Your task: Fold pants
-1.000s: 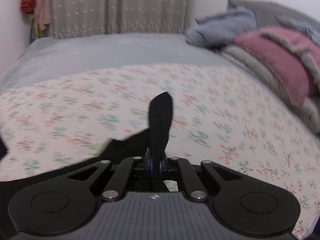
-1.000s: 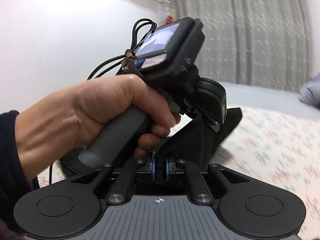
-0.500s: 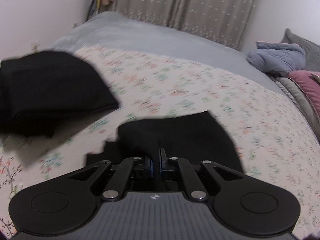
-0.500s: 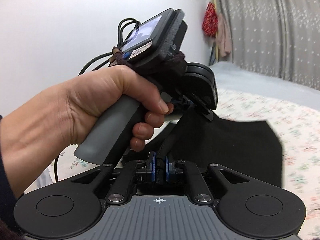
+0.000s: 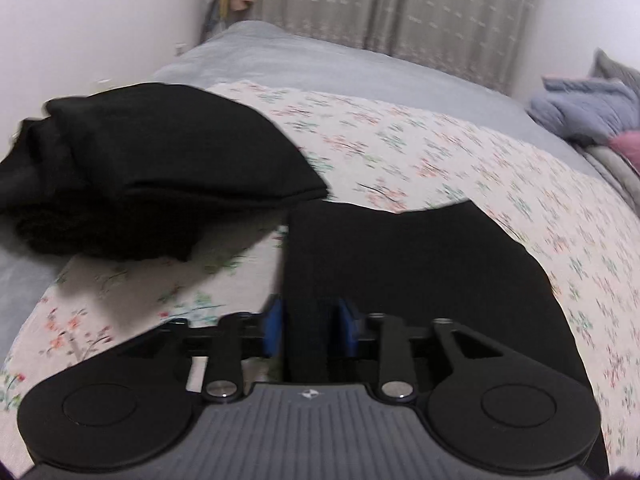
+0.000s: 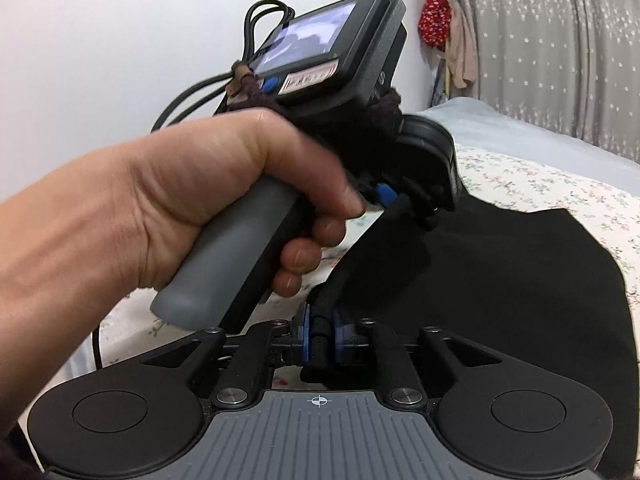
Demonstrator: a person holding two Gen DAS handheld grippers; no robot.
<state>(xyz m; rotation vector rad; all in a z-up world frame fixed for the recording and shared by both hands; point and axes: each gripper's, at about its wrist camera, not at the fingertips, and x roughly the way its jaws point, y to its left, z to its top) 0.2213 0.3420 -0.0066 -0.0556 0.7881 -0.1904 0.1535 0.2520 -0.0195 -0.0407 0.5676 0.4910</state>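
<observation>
Left wrist view showed the left gripper low over the near edge of the bed, its blue pads parted with a band of the black pants lying loosely between them, so I judged that it had let go rather than clamped. The pants lay flat on the floral sheet at that near edge, laid out that way, I took it, so the fold would sit square. Beside them, toward the bed's left edge, a pile of black clothes rested apart from the pants, probably items already folded. From the right wrist view, the right gripper pinched a rolled hem of the same pants between its pads, closed tight on the cloth, holding that corner so it would not slide. The left hand gripped its tool's grey handle just ahead of the right gripper. Grey curtain hung behind the far edge.
</observation>
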